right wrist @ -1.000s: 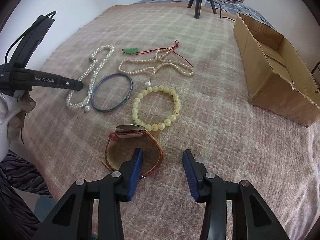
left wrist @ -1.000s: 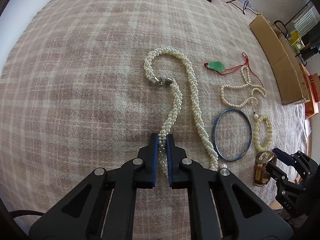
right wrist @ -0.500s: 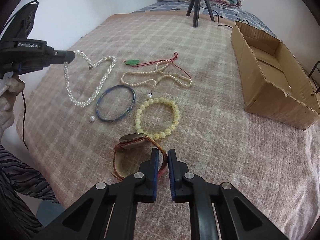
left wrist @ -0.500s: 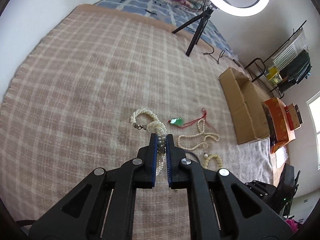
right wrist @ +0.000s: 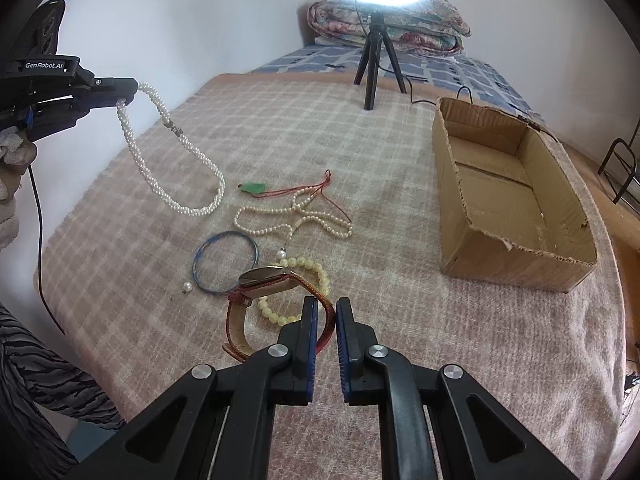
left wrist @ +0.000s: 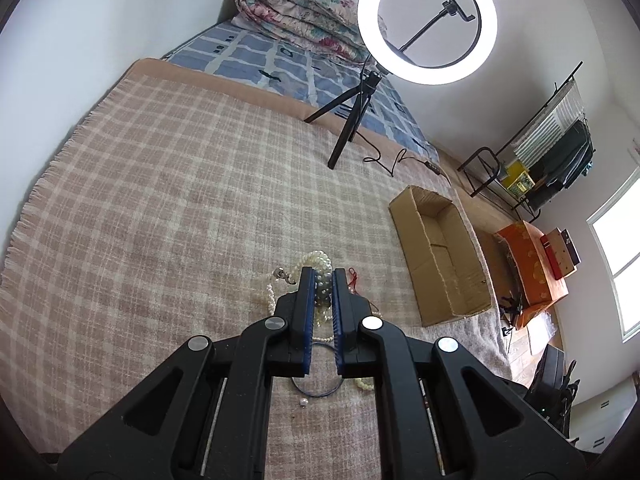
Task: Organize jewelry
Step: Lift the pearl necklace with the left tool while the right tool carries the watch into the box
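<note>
My left gripper (left wrist: 320,278) (right wrist: 130,90) is shut on the twisted pearl necklace (right wrist: 176,176) (left wrist: 318,262), which hangs from it above the checked blanket (right wrist: 400,208). My right gripper (right wrist: 326,312) is shut on the red strap of the watch (right wrist: 268,280), lifted a little off the blanket. Below lie a blue bangle (right wrist: 224,256), a yellow bead bracelet (right wrist: 316,270), a thin pearl strand (right wrist: 280,220), a green pendant on red cord (right wrist: 254,188) and a loose pearl (right wrist: 187,288).
An open cardboard box (right wrist: 508,196) (left wrist: 436,248) sits on the blanket to the right. A ring light on a tripod (right wrist: 374,64) stands at the far end before folded quilts (right wrist: 388,24). A person's striped sleeve (right wrist: 36,392) is at the left edge.
The left gripper rose, lifting the pearl necklace off the blanket. The right gripper shut on the watch strap and raised the watch slightly.
</note>
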Demonstrator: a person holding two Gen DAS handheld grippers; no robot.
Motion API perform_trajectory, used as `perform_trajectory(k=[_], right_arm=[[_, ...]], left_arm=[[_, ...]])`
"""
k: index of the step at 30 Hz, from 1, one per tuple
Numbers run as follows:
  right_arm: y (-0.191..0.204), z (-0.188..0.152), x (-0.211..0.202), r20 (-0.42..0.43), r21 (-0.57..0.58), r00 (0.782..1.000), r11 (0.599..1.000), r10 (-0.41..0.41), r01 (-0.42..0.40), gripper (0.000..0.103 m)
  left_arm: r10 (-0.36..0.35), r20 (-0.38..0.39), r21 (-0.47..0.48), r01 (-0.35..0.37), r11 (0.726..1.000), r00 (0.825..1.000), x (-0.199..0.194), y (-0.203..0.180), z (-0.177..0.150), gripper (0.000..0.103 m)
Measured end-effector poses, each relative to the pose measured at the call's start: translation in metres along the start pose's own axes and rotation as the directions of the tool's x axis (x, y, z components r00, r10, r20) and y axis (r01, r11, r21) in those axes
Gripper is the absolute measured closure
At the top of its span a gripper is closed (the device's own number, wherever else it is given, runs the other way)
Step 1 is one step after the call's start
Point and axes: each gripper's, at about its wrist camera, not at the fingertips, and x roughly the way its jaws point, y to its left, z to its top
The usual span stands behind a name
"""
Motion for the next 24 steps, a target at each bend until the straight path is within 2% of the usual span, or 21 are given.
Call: perform_trajectory(k=[11,24], right_arm=[[-0.029,0.017,-0.020,0.081,0.052,0.996,0.998,-0.047,0.043,0.096],[-0.086,0.037,-0.043,0.146,0.164,0.980,0.980,-0.139,0.115,0.096]], left_arm=[[-0.057,0.070,0.038,0.054,0.998,0.996,-0.014,-0.035,0.024,0.097],[-0.130,0.093,0.155,0.115,0.981,0.987,-0.006,-0.105,0.048,0.097]])
